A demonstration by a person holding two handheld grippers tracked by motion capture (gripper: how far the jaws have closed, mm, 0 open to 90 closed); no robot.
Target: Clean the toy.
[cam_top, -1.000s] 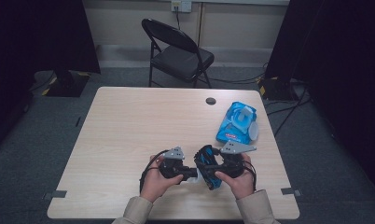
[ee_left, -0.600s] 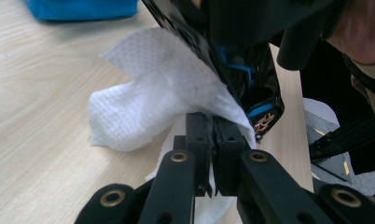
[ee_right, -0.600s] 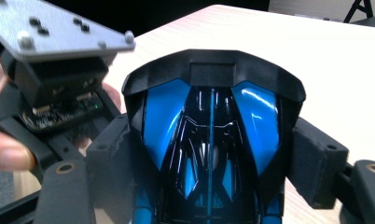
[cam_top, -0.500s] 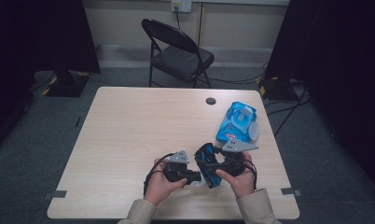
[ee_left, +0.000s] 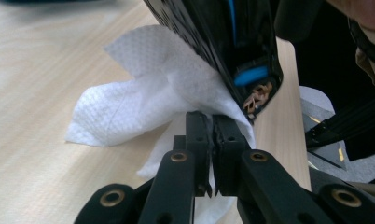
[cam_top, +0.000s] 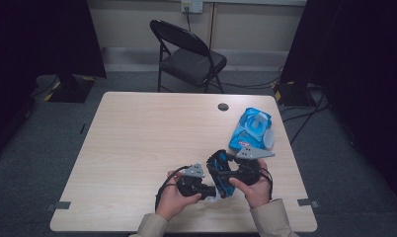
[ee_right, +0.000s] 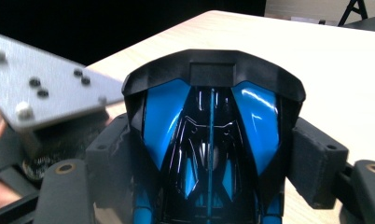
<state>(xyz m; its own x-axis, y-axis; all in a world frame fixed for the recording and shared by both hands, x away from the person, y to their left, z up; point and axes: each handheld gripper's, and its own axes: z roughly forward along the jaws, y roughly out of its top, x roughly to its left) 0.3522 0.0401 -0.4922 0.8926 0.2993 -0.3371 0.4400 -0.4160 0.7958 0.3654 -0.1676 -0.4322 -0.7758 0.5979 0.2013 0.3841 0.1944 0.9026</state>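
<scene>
My right gripper (cam_top: 225,174) is shut on a blue and black toy car (cam_top: 219,169), held above the table's near edge. In the right gripper view its pads (ee_right: 316,163) press both sides of the car (ee_right: 211,135). My left gripper (cam_top: 207,190) sits just left of the car. Its jaws are shut on a white paper wipe (ee_left: 143,93), seen in the left gripper view (ee_left: 211,128). The wipe lies against the car's dark underside (ee_left: 223,37).
A blue wipes pack (cam_top: 251,129) with its lid open lies on the table's right side. A round cable hole (cam_top: 223,106) is near the far edge. A folding chair (cam_top: 186,54) stands beyond the table (cam_top: 137,143). The left gripper's grey plate (ee_right: 45,93) is close beside the car.
The left gripper has shifted slightly to the right, closer to the car. The right gripper and the car have stayed put.
</scene>
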